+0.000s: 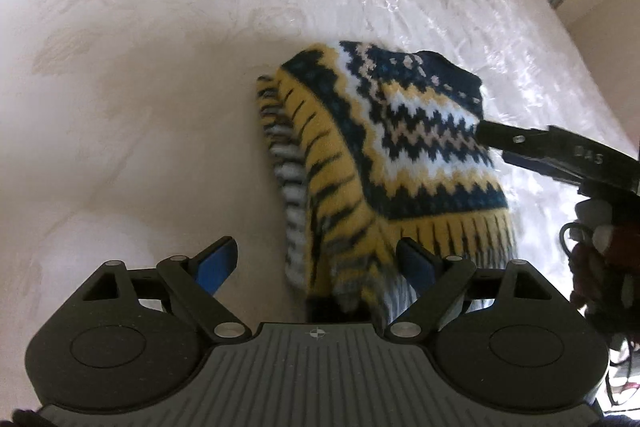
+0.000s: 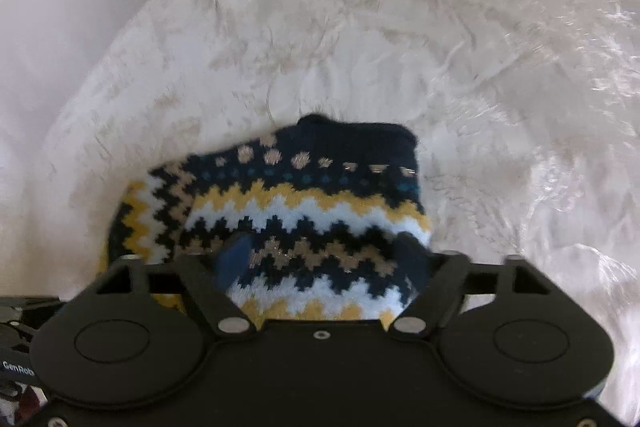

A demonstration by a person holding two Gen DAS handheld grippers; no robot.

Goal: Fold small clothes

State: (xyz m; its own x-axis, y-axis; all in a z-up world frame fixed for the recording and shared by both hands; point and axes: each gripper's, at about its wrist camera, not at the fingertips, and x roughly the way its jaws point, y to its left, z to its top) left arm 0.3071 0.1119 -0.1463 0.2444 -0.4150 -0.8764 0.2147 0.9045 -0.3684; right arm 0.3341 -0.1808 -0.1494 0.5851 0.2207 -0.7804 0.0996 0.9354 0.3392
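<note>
Knitted sweater (image 1: 404, 155), navy, yellow, white zigzag: lying folded on white bedspread (image 1: 140, 87). Left gripper (image 1: 316, 263) hovering spread apart at its near edge; right gripper (image 2: 326, 259) spread wide, straddling the sweater

We see a small knitted sweater (image 1: 420, 147) of thick, fuzzy yarn, its stitches coarse and matt; a few glinting metallic threads run through the beige zigzag bands. Its yellow ribbed hem (image 1: 452, 231) looks soft and slightly woolly. Under it lies a white bedspread (image 1: 140, 67), a smooth cloth with a satin sheen that catches the light in glossy wrinkles, and a faint woven-in leaf pattern. The left gripper (image 1: 316, 263) is matt black plastic with small bright metal pins at the joints, a ribbed grey plate at its base, and smooth blue pads on its fingers (image 1: 218, 263). The right gripper (image 2: 328, 259) shows the same dull black plastic and shiny metal rivets.
</note>
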